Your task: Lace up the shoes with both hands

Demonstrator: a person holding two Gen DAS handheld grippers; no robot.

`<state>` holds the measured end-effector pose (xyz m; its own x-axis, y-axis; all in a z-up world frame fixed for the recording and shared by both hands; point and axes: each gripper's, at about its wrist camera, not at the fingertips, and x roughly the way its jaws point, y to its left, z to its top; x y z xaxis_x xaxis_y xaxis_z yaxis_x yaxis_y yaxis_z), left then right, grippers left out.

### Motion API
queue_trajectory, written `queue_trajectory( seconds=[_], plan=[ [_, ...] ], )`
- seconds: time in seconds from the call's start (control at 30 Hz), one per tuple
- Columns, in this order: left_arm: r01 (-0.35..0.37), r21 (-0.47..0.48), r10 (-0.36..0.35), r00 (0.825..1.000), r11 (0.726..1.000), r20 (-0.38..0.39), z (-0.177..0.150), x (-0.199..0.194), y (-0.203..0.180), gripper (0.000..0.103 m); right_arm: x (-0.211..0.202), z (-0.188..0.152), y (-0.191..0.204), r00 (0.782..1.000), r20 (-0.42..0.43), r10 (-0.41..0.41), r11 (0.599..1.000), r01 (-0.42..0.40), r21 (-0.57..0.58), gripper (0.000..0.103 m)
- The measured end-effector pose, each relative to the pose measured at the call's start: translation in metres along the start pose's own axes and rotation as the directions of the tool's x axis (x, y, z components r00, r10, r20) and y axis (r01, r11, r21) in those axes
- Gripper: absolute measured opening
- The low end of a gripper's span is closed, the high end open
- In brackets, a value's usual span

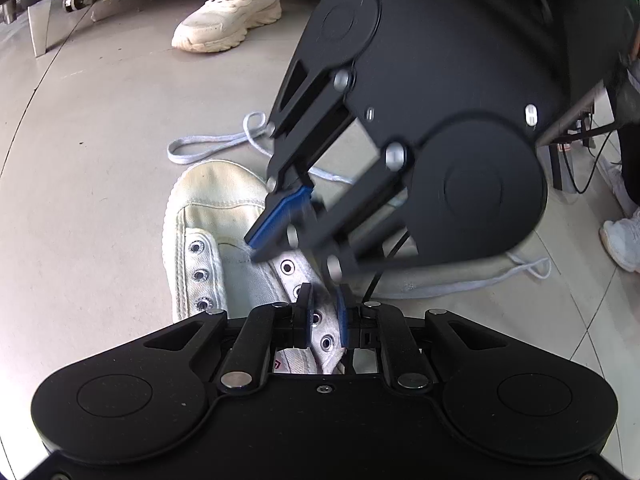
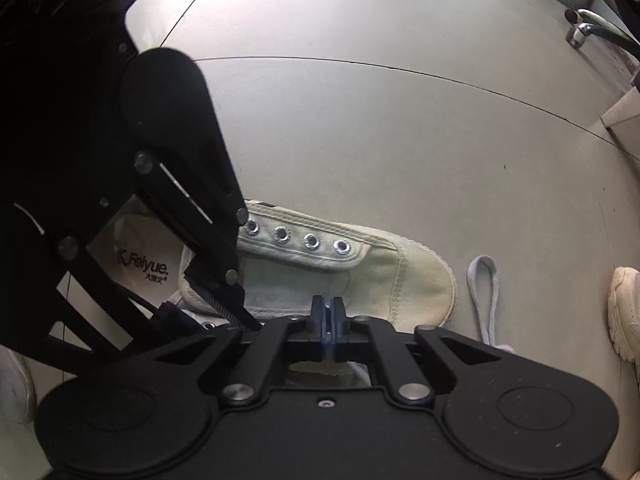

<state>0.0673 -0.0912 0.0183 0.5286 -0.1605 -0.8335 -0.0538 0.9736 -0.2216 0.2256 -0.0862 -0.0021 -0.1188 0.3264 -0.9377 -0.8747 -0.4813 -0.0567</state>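
Canvas shoe — ringed metal eyelets

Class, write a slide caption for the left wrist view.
Left gripper clamps the canvas shoe's eyelet flap while right gripper reaches in.

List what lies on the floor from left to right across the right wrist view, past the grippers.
Left gripper → canvas shoe → loop of shoelace → cream sneaker at the right edge.
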Motion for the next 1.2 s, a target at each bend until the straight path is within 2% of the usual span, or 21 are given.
queue_trajectory(
  seconds=[0.1,0.2,0.3,0.37,0.43,0.47,0.5,0.53,0.57,0.6,0.67,0.7,0.83,1.03,1.1,1.2],
  plan=[
    [-0.001,0.000,0.001,1.000,1.000,0.001,0.001,-0.001,-0.001,0.012,-0.007,-0.009,-0.015,0.998,0.061,0.023,0.991,-0.031,0.129,0.002],
    [-0.001,-0.001,0.001,1.000,1.000,0.001,0.000,-0.005,-0.003,0.012,-0.017,-0.022,-0.034,0.986,0.165,0.033,0.956,-0.079,0.281,0.002],
    [-0.009,-0.008,0.009,1.000,1.000,0.004,-0.032,-0.046,-0.027,0.012,-0.030,-0.033,-0.049,0.965,0.262,0.011,0.912,-0.117,0.393,0.001],
    [-0.015,-0.011,0.015,1.000,1.000,0.005,-0.049,-0.068,-0.041,0.012,-0.042,-0.037,-0.051,0.948,0.319,0.002,0.891,-0.146,0.429,0.000],
    [-0.017,-0.011,0.017,1.000,1.000,0.005,-0.047,-0.062,-0.039,0.012,-0.055,-0.042,-0.053,0.915,0.403,-0.006,0.858,-0.202,0.472,0.000],
    [-0.018,-0.012,0.018,1.000,1.000,0.005,-0.046,-0.058,-0.037,0.012,-0.061,-0.043,-0.054,0.898,0.440,-0.022,0.840,-0.222,0.495,0.003],
    [-0.018,-0.013,0.018,1.000,1.000,0.005,-0.047,-0.061,-0.039,0.012,-0.064,-0.043,-0.057,0.889,0.454,-0.065,0.833,-0.202,0.516,0.006],
    [-0.018,-0.014,0.018,1.000,1.000,0.005,-0.048,-0.063,-0.041,0.012,-0.065,-0.042,-0.059,0.881,0.461,-0.104,0.824,-0.183,0.536,0.013],
    [-0.018,-0.016,0.019,1.000,1.000,0.006,-0.049,-0.066,-0.043,0.012,-0.063,-0.043,-0.060,0.881,0.455,-0.125,0.821,-0.166,0.546,0.034],
    [-0.019,-0.017,0.019,1.000,1.000,0.007,-0.050,-0.069,-0.045,0.012,-0.059,-0.046,-0.058,0.883,0.450,-0.131,0.827,-0.153,0.541,0.041],
    [-0.022,-0.021,0.022,1.000,1.000,0.011,-0.042,-0.061,-0.041,0.012,-0.050,-0.048,-0.052,0.896,0.424,-0.133,0.847,-0.120,0.518,0.040],
    [-0.024,-0.024,0.024,1.000,0.999,0.013,-0.037,-0.055,-0.038,0.012,-0.042,-0.044,-0.043,0.919,0.379,-0.112,0.873,-0.091,0.478,0.040],
    [-0.049,0.002,0.049,0.999,0.999,0.014,-0.040,-0.067,-0.045,0.012,-0.036,-0.045,0.006,0.963,0.256,-0.086,0.926,-0.018,0.377,0.038],
    [-0.093,0.067,0.092,0.996,0.993,0.010,-0.049,-0.089,-0.054,0.013,-0.023,-0.038,0.016,0.974,0.204,-0.097,0.936,0.019,0.353,0.023],
    [-0.126,0.080,0.124,0.992,0.989,0.023,-0.049,-0.087,-0.050,0.013,-0.025,-0.039,0.016,0.975,0.203,-0.094,0.935,0.017,0.354,0.017],
    [-0.213,0.137,0.207,0.976,0.967,0.061,-0.041,-0.071,-0.041,0.014,-0.021,-0.035,0.012,0.975,0.195,-0.105,0.938,0.032,0.346,0.017]
  ],
)
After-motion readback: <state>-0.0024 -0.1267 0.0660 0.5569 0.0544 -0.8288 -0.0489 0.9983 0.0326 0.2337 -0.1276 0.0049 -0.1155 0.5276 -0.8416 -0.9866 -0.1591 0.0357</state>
